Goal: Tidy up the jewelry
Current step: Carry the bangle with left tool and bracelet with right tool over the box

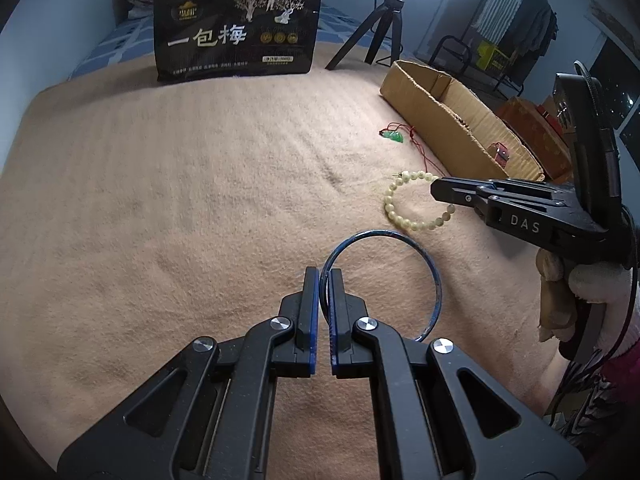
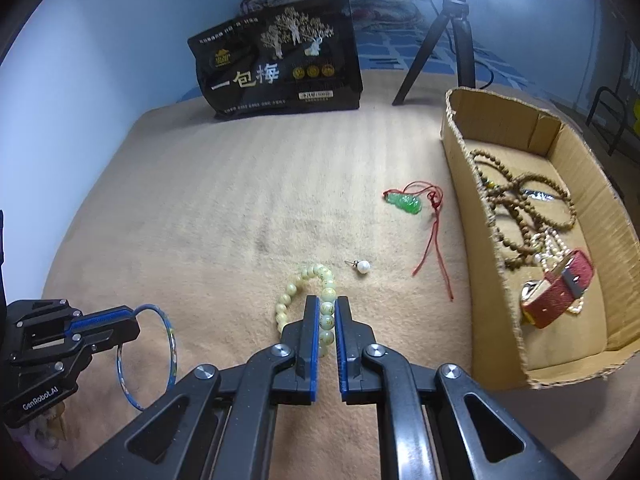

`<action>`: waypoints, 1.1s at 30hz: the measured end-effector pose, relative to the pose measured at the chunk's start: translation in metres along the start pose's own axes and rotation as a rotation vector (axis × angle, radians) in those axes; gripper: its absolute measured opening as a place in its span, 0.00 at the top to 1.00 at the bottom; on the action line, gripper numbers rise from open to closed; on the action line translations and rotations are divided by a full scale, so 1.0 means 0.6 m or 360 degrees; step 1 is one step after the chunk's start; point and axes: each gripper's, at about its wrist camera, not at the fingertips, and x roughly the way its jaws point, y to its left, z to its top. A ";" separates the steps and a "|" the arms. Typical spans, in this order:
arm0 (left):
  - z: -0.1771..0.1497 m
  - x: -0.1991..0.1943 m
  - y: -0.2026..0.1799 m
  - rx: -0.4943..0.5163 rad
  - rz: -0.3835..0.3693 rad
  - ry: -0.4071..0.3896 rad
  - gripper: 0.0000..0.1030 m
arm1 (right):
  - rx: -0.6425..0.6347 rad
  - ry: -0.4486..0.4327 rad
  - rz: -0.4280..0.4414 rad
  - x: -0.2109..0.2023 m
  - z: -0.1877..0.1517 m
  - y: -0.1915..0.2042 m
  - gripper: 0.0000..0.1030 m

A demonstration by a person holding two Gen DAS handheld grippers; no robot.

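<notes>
My left gripper (image 1: pixel 324 274) is shut on a thin blue bangle (image 1: pixel 434 276), which also shows in the right wrist view (image 2: pixel 172 336). My right gripper (image 2: pixel 327 304) is shut on a pale green bead bracelet (image 2: pixel 286 300), seen from the left wrist too (image 1: pixel 394 210). A green jade pendant on red cord (image 2: pixel 405 203) and a pearl earring (image 2: pixel 363 267) lie on the tan blanket (image 2: pixel 220 200). The cardboard box (image 2: pixel 496 320) at the right holds brown bead strands (image 2: pixel 520 200), a pearl strand and a red watch (image 2: pixel 560 292).
A black snack bag (image 2: pixel 280 64) stands at the back of the blanket. A black tripod (image 2: pixel 448 40) stands behind the box. Furniture and clothing lie beyond the bed at the right (image 1: pixel 520 32).
</notes>
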 end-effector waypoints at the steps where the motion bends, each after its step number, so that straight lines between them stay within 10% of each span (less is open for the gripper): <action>1: 0.001 -0.003 -0.002 0.0004 0.0007 -0.0002 0.98 | -0.0003 -0.0003 0.0000 -0.002 0.000 0.000 0.95; 33: 0.062 -0.062 -0.109 0.0103 0.0082 -0.0139 0.99 | -0.0079 -0.0208 0.0041 -0.146 0.007 -0.045 0.95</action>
